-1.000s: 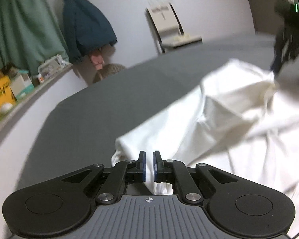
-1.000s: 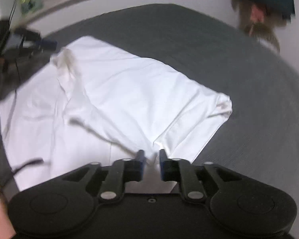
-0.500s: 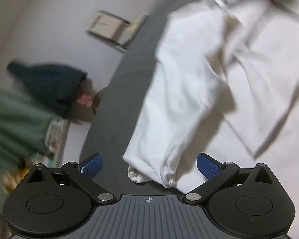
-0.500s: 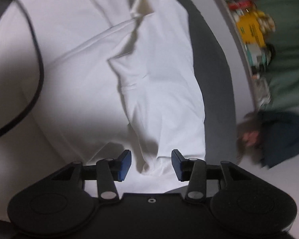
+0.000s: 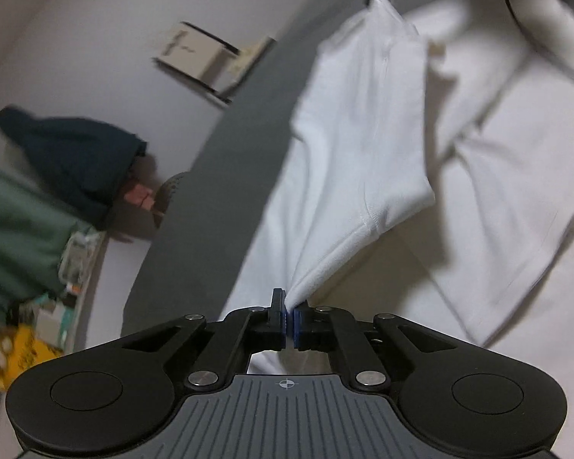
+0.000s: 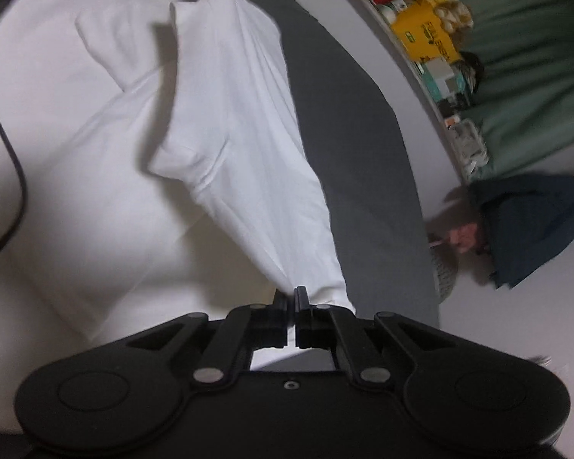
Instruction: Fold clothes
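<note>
- Left gripper [image 5: 289, 315]: black, blue-padded, clamped on a bunched corner of the white garment [image 5: 363, 145]; cloth drawn taut from the pads up toward the far end of the lifted strip.
- Right gripper [image 6: 291, 308]: black, clamped on the opposite bunched corner of the same garment [image 6: 241, 145]; cloth stretched away from the pads in a narrow, creased band.
- White garment: one edge raised between the two grippers, hanging as a fold with a stitched hem visible at its lower edge; remainder spread flat and wrinkled beneath, casting a shadow on itself.
- Grey bed surface [image 5: 225, 176]: beneath the garment, bare along the side next to the lifted strip.
- Black cable [image 6: 13, 176]: looped across the flat part of the garment, right-wrist view.
- Shelf clutter: yellow box [image 6: 426, 34] among small packages, green curtain [image 6: 528, 76] behind.
- Dark blue jacket [image 5: 76, 160]: hanging on the pale wall.
- White chair [image 5: 206, 61]: beyond the bed, blurred.
</note>
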`<move>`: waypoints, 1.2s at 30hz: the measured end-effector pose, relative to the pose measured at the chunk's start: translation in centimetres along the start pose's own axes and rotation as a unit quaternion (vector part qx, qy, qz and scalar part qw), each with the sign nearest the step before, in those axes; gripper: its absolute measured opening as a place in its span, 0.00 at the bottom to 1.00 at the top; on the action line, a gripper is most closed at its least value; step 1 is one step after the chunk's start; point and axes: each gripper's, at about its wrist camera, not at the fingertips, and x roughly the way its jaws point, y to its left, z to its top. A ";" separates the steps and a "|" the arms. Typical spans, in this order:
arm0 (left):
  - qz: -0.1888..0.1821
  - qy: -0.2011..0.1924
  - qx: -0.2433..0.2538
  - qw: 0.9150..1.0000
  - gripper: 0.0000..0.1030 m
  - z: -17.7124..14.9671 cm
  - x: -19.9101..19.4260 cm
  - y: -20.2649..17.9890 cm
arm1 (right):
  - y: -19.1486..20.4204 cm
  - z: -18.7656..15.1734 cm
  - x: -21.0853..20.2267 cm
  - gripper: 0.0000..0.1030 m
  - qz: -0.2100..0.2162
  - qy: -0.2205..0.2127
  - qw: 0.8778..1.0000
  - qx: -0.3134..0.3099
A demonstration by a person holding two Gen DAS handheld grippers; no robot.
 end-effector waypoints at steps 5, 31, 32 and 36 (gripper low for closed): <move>-0.048 -0.015 -0.006 0.999 0.04 -0.4 -3.0 -1.6 | 0.5 -1.0 -0.8 0.03 0.046 0.019 0.999 -0.003; -0.109 0.047 -0.044 0.992 0.07 -2.4 0.4 -1.8 | 3.6 -1.4 -0.5 0.18 0.138 0.034 0.989 -0.032; -0.113 0.045 -0.058 0.991 0.07 -2.4 0.1 -1.2 | 3.2 -1.4 -1.0 0.18 0.148 0.025 0.988 -0.029; -0.108 0.010 -0.134 0.985 0.07 -1.6 -0.8 1.1 | 1.4 -0.4 -2.5 0.19 0.188 -0.030 0.981 0.037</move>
